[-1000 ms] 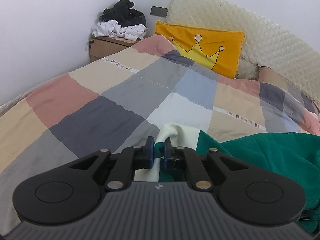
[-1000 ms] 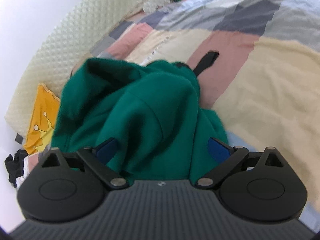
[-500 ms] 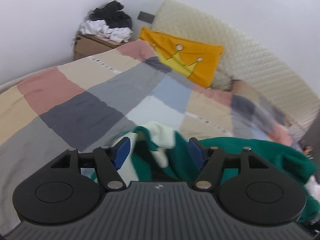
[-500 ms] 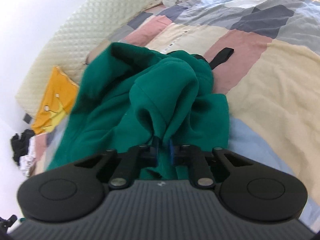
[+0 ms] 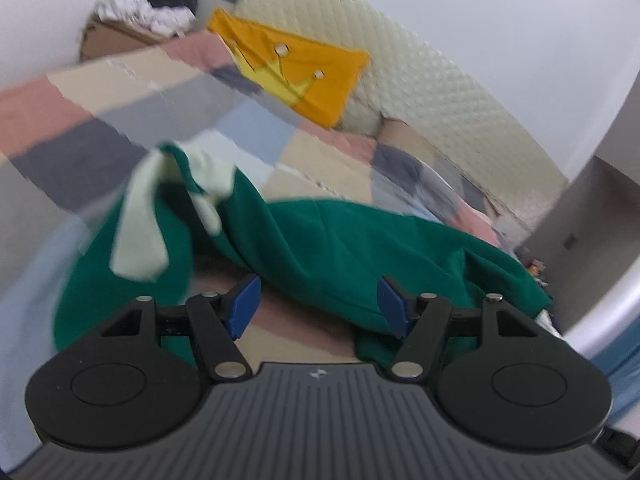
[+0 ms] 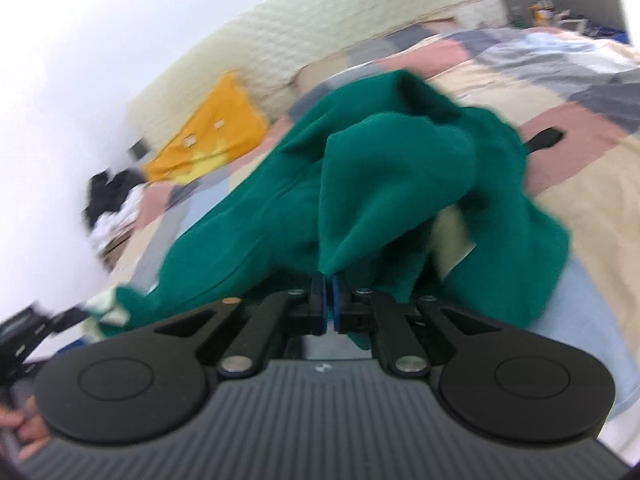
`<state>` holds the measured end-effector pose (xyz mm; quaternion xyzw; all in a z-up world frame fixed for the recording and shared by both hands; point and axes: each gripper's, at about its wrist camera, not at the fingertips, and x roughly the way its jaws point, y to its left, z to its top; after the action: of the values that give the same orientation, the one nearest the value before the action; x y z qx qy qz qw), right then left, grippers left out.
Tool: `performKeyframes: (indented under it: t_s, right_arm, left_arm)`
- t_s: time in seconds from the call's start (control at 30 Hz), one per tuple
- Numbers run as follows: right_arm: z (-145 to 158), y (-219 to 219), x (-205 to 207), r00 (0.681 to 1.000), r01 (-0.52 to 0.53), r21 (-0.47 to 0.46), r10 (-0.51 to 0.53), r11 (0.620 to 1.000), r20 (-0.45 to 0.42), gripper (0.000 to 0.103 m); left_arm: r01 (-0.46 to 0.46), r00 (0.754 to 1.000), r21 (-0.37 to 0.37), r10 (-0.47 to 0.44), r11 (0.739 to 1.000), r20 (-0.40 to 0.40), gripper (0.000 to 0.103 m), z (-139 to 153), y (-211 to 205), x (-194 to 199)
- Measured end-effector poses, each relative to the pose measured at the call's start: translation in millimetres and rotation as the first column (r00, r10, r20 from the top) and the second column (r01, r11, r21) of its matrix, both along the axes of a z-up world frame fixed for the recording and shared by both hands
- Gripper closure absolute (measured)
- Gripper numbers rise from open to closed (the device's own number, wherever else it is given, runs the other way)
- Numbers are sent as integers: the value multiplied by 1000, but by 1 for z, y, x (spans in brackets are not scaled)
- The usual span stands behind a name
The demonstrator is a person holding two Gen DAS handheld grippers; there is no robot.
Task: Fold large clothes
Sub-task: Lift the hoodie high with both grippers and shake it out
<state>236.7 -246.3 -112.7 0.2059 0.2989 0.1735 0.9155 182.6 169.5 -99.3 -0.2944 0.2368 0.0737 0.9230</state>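
Lying crumpled on the patchwork quilt (image 5: 168, 92), the green sweatshirt (image 5: 340, 248) is pinched by the right gripper (image 6: 329, 300), jaws clamped on a fold. Only the left view shows the left gripper (image 5: 318, 304), its jaws spread and empty.

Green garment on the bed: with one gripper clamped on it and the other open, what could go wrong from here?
1. The right gripper pinches only a narrow fold of the green garment; a hard pull could slip it free.
2. The left gripper is open with nothing held, so the garment hangs from one point and may bunch further instead of spreading.
3. The pale lining shows, twisted outward; folding now could lock that in.
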Motion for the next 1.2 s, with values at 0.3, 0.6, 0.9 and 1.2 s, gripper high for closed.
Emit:
performKeyframes:
  t_s: [0.3, 0.6, 0.9, 1.2]
  right_arm:
    - [-11, 60, -30, 951, -302, 31, 303, 953, -58, 97]
    - [-24, 115, -61, 892, -451, -147, 437, 881, -117, 94]
    - [-11, 66, -38, 916, -367, 103, 378, 925, -133, 43]
    - [7, -7, -13, 976, -187, 258, 209, 948, -58, 18]
  left_arm:
    - [73, 997, -88, -74, 993, -12, 33, -15, -6, 7]
    - [115, 991, -189, -126, 975, -49, 33, -44, -3, 26]
    - [115, 989, -293, -136, 949, -52, 29, -67, 5, 46]
    - [155, 984, -318, -175, 935, -35, 26, -77, -14, 84]
